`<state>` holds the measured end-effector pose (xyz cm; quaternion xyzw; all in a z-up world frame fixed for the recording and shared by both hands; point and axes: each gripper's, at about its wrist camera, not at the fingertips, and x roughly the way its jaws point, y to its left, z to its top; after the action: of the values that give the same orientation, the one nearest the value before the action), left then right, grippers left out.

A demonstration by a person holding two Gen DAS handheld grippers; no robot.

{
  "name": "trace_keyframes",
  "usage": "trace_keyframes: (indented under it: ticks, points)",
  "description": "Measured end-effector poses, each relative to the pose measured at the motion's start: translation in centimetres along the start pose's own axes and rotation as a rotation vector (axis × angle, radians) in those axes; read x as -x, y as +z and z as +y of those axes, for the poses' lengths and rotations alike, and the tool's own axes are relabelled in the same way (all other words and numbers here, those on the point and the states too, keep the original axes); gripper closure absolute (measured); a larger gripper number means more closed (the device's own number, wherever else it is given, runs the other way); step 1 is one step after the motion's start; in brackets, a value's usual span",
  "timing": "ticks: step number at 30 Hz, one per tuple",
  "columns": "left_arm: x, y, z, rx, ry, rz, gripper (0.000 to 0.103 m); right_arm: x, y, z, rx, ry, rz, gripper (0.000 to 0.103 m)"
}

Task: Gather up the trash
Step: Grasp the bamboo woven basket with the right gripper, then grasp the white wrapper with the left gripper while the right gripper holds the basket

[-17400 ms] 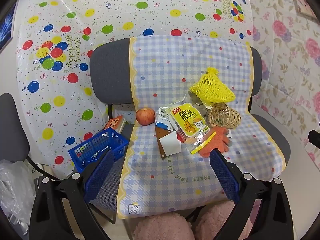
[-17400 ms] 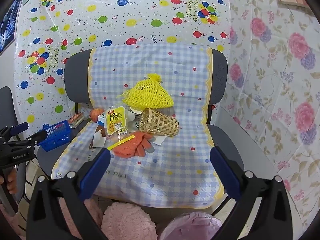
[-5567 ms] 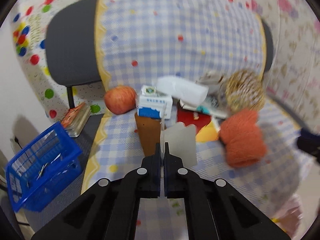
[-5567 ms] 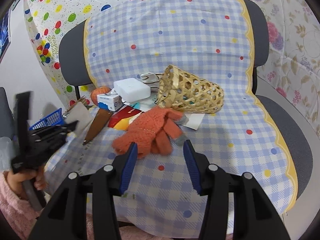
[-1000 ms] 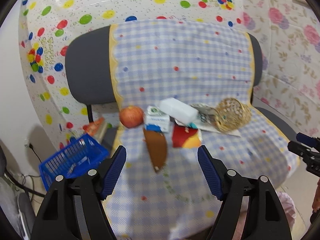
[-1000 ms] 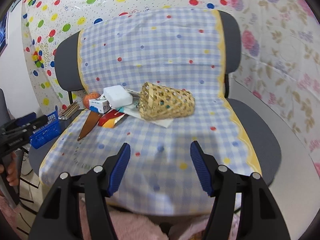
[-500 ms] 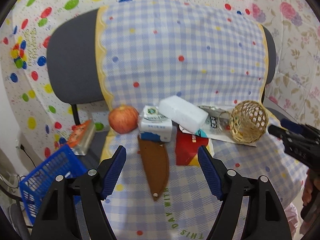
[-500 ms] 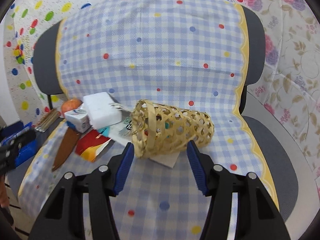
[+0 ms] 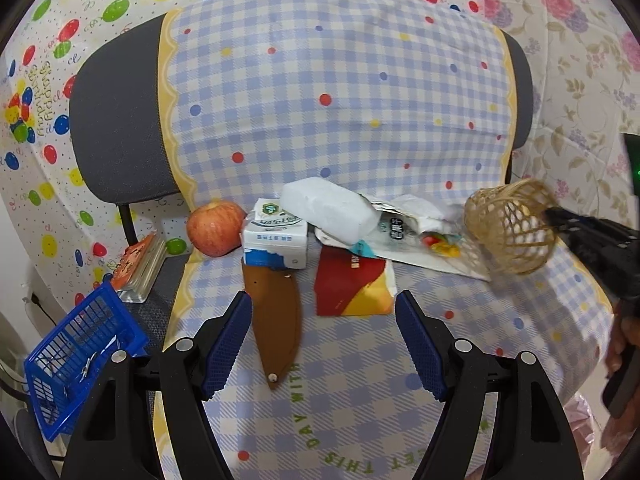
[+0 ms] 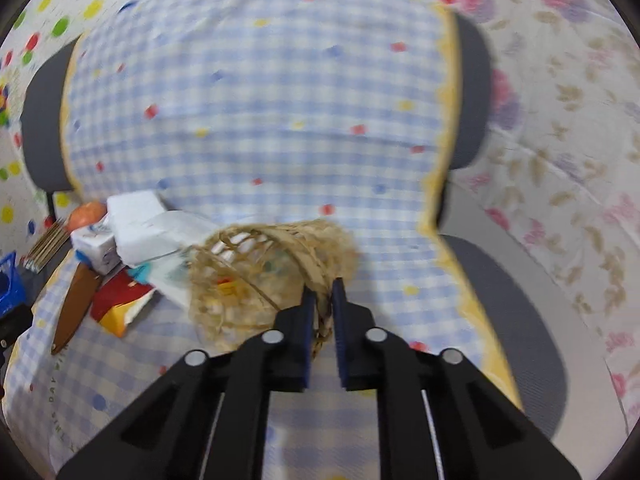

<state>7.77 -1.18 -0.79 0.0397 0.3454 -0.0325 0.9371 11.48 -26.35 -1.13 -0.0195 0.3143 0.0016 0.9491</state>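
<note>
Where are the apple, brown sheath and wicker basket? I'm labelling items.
apple (image 9: 216,227), left wrist view, front skin.
brown sheath (image 9: 274,320), left wrist view, mid-face.
wicker basket (image 10: 256,280), right wrist view, woven side.

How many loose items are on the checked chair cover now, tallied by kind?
Fruit: 1, red apple
Cartons and boxes: 2, blue-and-white carton, white box
Wrappers and packets: 2, red-and-yellow packet, crumpled white wrapper
Sheaths: 1, brown leather sheath
Baskets: 1, woven bamboo basket
Total: 7
</note>
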Motion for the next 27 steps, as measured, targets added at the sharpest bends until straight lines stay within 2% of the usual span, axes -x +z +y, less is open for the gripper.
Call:
trace_keyframes:
  ticks: [4,10,17,21,25,27]
  points:
    - [0.0,0.1,-0.7,0.001,-0.012,0.001,0.029,3.9,-0.6,-3.1,-0.062,0.002,-0.057,0.097]
    - [-0.7,1.1,-2.1,0.005,-0.042,-0.006,0.029,7.4,-0.6,-4.8,-0.105,0.028,-0.11,0.097]
    - [-2.5,4.4,-4.1,-0.034,-0.073,-0.052,0.03,6.3,0.0,-5.0,-0.123,0.054,-0.115,0.097]
    - [-5.5,5.0,-5.4,-0.036,-0.125,-0.005,0.045,4.9,0.2,-5.3,-0.138,0.063,-0.11,0.097]
    - [-8.6,5.3,-5.9,0.031,-0.167,0.031,0.046,3.6,0.1,-5.3,-0.133,0.068,-0.093,0.097]
    - [-9.6,5.6,-5.9,0.056,-0.161,0.031,0.046,3.2,0.0,-5.5,-0.131,0.067,-0.089,0.097]
